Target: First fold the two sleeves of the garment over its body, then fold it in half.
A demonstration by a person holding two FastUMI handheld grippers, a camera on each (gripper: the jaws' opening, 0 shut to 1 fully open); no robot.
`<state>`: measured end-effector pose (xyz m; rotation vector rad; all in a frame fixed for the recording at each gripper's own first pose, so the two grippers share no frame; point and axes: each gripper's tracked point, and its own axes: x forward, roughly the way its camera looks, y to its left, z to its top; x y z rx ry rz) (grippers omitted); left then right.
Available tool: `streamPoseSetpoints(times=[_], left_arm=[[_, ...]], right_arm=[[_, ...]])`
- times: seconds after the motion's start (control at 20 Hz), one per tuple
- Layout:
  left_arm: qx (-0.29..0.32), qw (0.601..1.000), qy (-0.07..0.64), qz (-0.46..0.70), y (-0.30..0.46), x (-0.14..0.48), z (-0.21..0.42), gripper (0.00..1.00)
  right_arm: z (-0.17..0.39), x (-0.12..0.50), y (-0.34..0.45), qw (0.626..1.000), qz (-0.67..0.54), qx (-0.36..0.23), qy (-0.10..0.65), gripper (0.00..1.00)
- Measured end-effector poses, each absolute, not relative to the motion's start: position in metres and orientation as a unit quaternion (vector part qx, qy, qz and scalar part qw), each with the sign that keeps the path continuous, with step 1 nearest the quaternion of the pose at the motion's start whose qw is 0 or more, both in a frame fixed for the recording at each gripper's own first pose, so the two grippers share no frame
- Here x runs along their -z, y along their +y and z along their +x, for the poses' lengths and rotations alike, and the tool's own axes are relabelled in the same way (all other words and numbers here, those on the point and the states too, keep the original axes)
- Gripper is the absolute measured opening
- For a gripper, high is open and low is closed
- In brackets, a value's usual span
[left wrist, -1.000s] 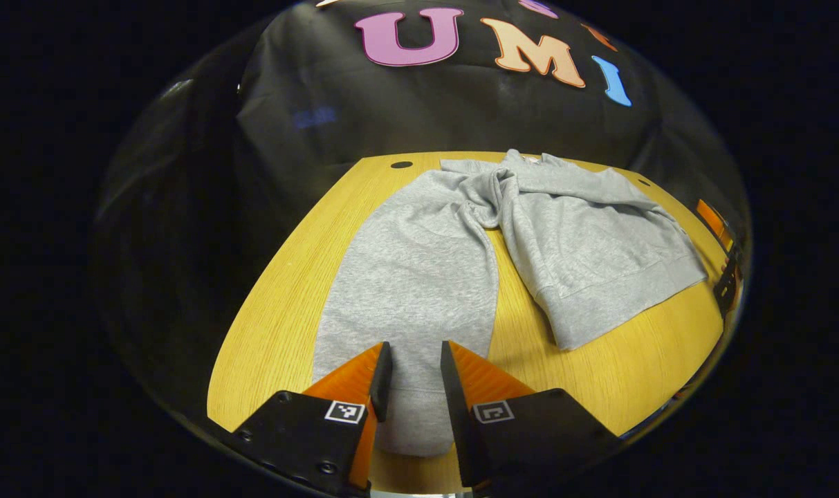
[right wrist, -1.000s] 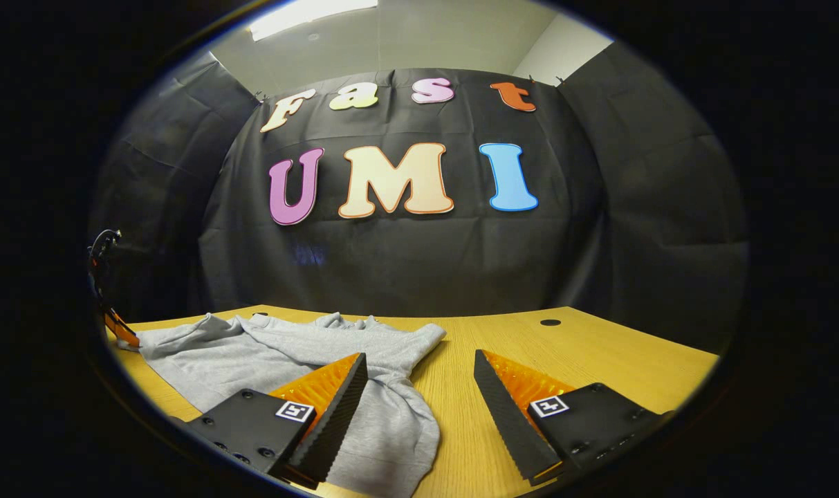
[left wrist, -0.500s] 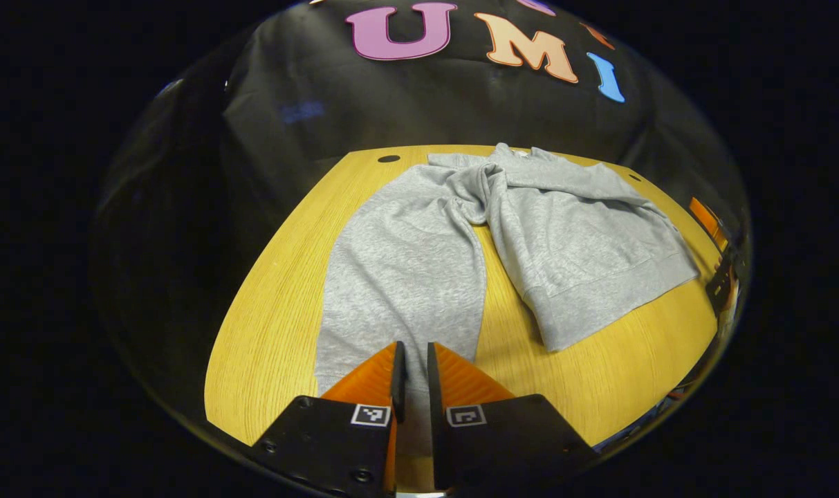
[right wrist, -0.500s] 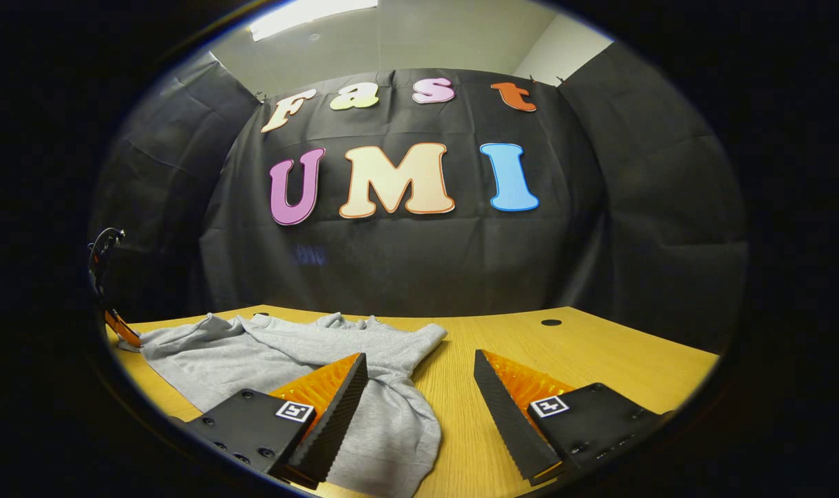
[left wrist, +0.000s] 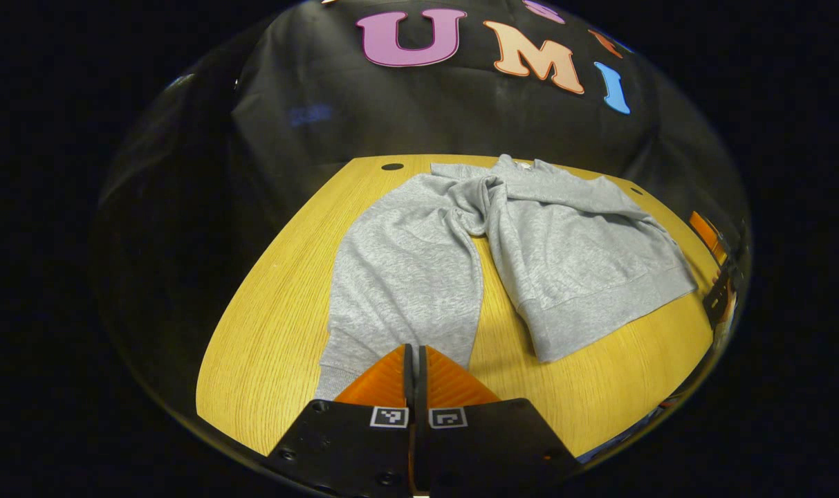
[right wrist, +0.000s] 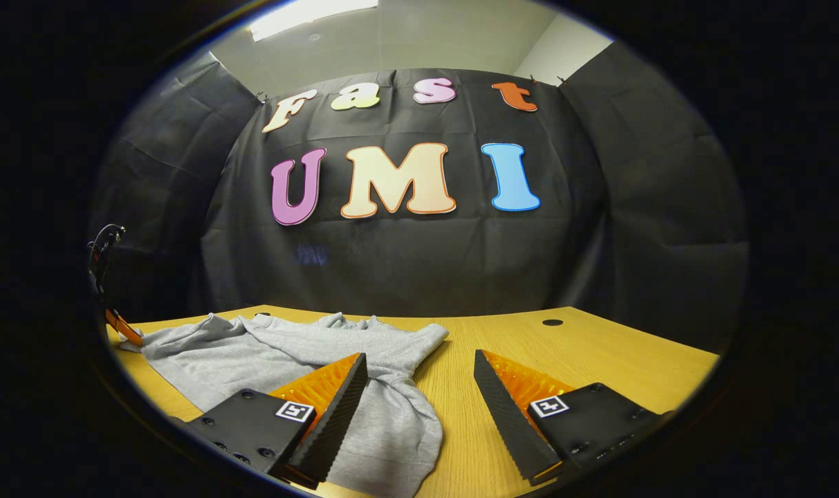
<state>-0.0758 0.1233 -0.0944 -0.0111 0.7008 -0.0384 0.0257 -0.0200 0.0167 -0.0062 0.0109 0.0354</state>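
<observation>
Because the sleeve (left wrist: pixel 405 277) had to go over the body (left wrist: pixel 585 256), the left gripper (left wrist: pixel 415 360) was clenched on its cuff end at the near table (left wrist: pixel 267 332) edge; the right gripper (right wrist: pixel 419 387) waited released, straddling the other sleeve.

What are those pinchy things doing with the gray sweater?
A person is folding a gray sweater on a wooden table, using a pinching tool in each hand. The left tool has pinched shut on the cuff end of one long sleeve, which lies stretched out beside the sweater's body, not yet folded over it. The right tool is open, low over the table beside the other sleeve, holding nothing.
</observation>
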Motion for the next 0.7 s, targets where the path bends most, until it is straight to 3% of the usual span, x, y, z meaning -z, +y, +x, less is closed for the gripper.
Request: streamPoseSetpoints(times=[0.4, 0.7], left_arm=[[0.038, 0.964, 0.262, 0.038, 0.106, 0.012, -0.011, 0.0], [0.089, 0.977, 0.185, 0.064, 0.041, -0.055, 0.06, 0.0]], right_arm=[[0.025, -0.015, -0.019, 1.0, -0.003, -0.018, 0.005, 0.97], [0.025, -0.015, -0.019, 1.0, -0.002, -0.02, 0.005, 0.97]])
